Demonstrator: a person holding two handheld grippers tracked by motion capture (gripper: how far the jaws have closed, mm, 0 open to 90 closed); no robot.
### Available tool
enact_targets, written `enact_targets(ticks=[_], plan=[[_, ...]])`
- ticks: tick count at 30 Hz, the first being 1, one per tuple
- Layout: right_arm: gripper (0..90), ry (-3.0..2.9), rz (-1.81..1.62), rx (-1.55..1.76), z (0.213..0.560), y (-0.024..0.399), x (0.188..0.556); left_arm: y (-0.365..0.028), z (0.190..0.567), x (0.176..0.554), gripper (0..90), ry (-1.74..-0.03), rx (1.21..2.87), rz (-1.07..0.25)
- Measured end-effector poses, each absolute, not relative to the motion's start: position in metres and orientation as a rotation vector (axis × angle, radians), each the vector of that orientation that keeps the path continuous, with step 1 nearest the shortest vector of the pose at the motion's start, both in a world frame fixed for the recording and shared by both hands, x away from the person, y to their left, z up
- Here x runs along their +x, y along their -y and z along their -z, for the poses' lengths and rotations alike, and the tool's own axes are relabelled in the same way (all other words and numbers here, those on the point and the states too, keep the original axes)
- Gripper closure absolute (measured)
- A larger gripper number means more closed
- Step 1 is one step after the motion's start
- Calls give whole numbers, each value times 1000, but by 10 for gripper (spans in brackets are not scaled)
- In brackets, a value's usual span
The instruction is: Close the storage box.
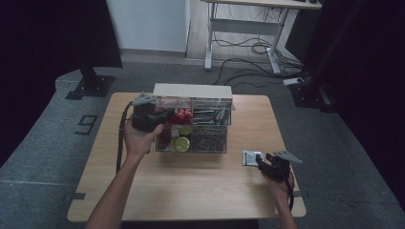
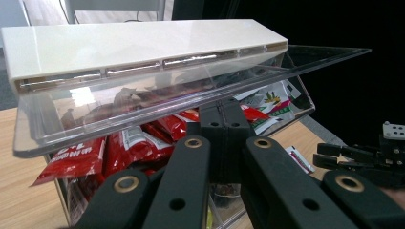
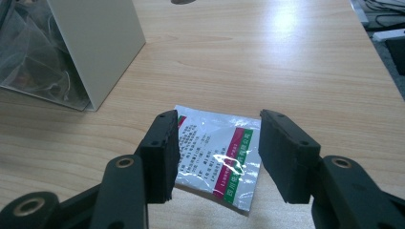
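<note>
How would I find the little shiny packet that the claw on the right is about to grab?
Start at the clear box full of snacks in the middle of the wooden table, then look to its right. The packet lies flat on the bare wood, alone, between the open jaws of the right claw. It is silvery with small print and a red and green stripe, unlike the red packets inside the box.

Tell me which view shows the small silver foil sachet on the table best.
The right gripper view: the small silver foil sachet lies flat between the open jaws, its red and green stripes and print visible. The high view shows it as a tiny pale square; the left gripper view catches just an edge.
</note>
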State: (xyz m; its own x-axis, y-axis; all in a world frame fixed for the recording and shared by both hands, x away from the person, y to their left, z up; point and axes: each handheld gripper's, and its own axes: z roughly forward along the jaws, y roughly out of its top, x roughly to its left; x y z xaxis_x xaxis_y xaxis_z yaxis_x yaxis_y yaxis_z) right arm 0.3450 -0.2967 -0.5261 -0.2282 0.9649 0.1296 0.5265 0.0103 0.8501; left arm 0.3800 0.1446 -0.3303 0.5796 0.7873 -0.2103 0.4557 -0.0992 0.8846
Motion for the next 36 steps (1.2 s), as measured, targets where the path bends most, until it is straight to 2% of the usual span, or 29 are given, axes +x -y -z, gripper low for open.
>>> enact_targets(ticks=[36], plan=[[488,-1827,-1139,1536,530,295,347,-153,357,375,900,-1060,1761,-330]])
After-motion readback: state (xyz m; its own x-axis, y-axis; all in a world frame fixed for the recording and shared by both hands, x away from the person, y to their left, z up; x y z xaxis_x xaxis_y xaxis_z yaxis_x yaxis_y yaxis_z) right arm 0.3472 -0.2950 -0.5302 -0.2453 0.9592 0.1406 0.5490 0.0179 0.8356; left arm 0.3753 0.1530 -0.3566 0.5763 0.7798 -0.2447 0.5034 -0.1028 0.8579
